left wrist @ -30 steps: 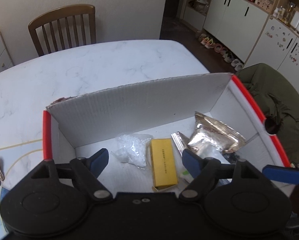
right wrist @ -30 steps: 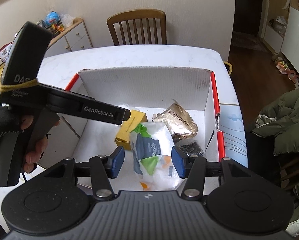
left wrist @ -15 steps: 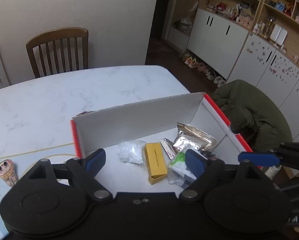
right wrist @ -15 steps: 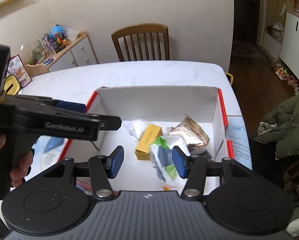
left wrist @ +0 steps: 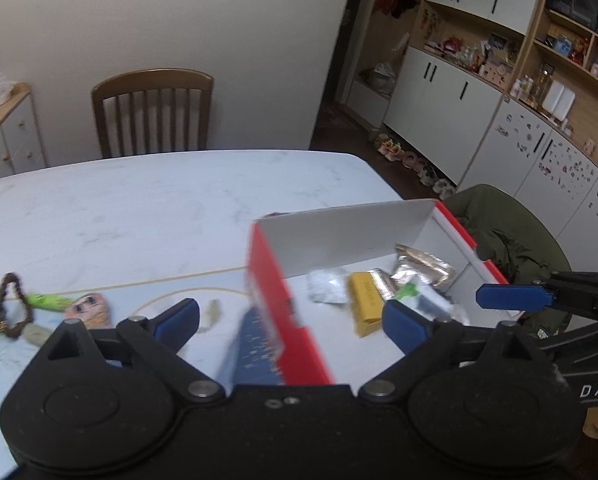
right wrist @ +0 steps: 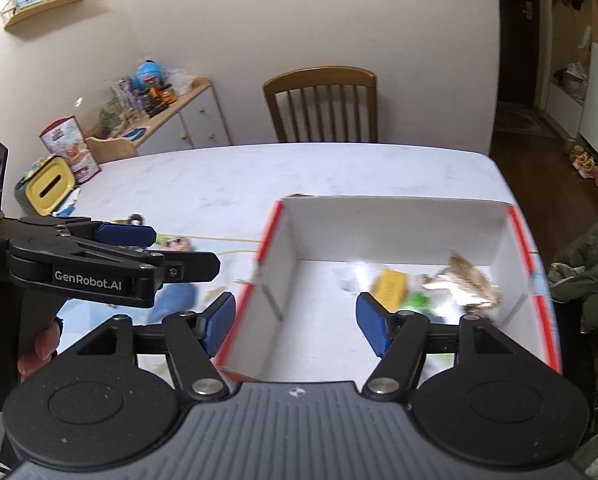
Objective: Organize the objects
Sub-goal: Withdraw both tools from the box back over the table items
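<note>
The open cardboard box (right wrist: 399, 236), red outside and white inside, sits on the white marble table (left wrist: 147, 208) near its right edge; inside lie a yellow carton (left wrist: 365, 300), a gold foil pouch (left wrist: 423, 266), a clear plastic bag (left wrist: 327, 286) and a green-and-white packet (left wrist: 427, 300); the left gripper (left wrist: 291, 320) hangs above the box's left wall, its blue pads spread wide and holding nothing; the right gripper (right wrist: 295, 320) likewise gapes empty over the box; small toys (left wrist: 87, 308) lie on the table left of the box; a wooden chair (right wrist: 321, 108) stands behind.

White marble table (right wrist: 299, 176) bears red-edged box (right wrist: 395, 228), trinkets (left wrist: 87, 308).
</note>
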{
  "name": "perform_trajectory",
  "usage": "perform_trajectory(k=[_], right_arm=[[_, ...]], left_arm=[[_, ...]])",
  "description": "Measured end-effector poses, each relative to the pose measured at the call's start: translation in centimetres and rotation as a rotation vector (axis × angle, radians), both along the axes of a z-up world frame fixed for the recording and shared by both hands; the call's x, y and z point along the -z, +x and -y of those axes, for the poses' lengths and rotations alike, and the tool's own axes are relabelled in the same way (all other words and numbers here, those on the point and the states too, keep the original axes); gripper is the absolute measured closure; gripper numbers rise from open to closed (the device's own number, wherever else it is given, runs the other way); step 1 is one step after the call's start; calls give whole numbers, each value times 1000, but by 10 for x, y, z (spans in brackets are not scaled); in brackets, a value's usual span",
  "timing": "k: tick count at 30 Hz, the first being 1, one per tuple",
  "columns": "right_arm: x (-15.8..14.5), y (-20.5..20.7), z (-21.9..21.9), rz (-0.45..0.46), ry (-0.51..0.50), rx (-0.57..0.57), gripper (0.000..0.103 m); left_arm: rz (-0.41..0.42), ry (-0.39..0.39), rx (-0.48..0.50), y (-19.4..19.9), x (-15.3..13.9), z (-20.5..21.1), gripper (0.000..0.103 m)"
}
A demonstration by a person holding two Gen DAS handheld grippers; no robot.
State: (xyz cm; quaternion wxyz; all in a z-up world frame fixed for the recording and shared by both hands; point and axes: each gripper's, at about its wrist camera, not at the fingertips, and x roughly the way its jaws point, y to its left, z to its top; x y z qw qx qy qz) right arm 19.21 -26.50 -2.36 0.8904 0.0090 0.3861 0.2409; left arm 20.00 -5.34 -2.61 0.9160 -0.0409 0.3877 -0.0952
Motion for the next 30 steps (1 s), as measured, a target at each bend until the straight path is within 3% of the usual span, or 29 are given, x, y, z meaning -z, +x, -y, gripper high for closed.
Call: perform_trajectory(k=[16, 30], right_arm=[[6, -12, -124, -17, 20, -71, 22], [37, 11, -195, -55, -32, -60, 21]], left_arm=[[-13, 4, -109, -27, 9, -128, 1], [-23, 72, -176, -15, 36, -216, 0]])
